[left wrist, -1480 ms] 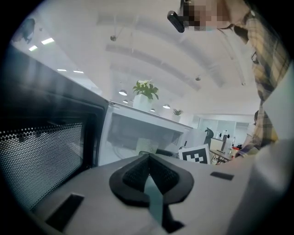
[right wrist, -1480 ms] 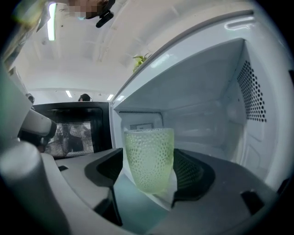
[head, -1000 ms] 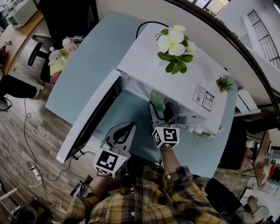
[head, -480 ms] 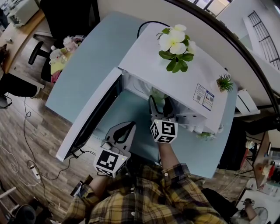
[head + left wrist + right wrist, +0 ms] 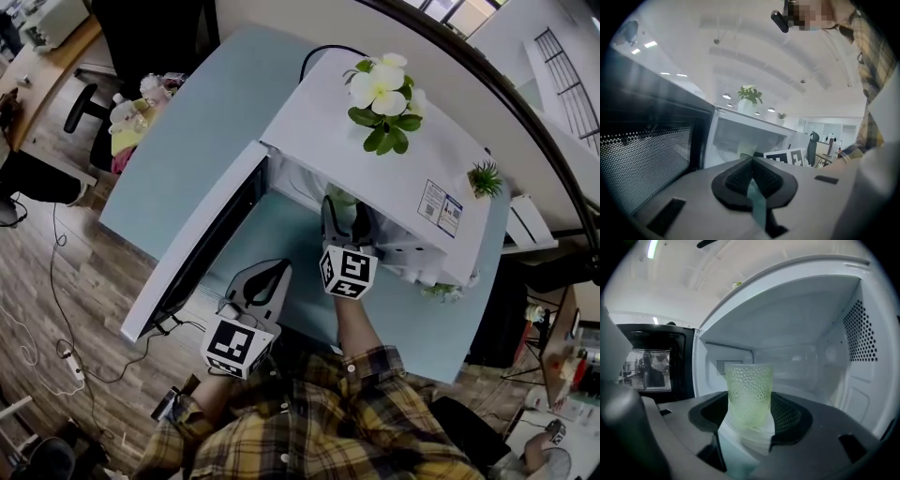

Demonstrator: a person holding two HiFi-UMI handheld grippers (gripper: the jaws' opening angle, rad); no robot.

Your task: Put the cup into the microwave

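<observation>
**Cup nearly in, right hand doing the work**

Nearest me, in front of the microwave (image 5: 319,127), the left hand-held gripper (image 5: 280,268) waits with its jaws pressed together on nothing. The right hand-held gripper (image 5: 347,223) has edged forward over the last second, jaws spread wide and clamped on the green cup (image 5: 749,392). The cup now sits just inside the microwave's mouth, so I'd say only setting down and letting go remain. The cup looks empty, and the cavity behind it shows nothing else. The door (image 5: 202,248) hangs wide open at the microwave's left.
</observation>
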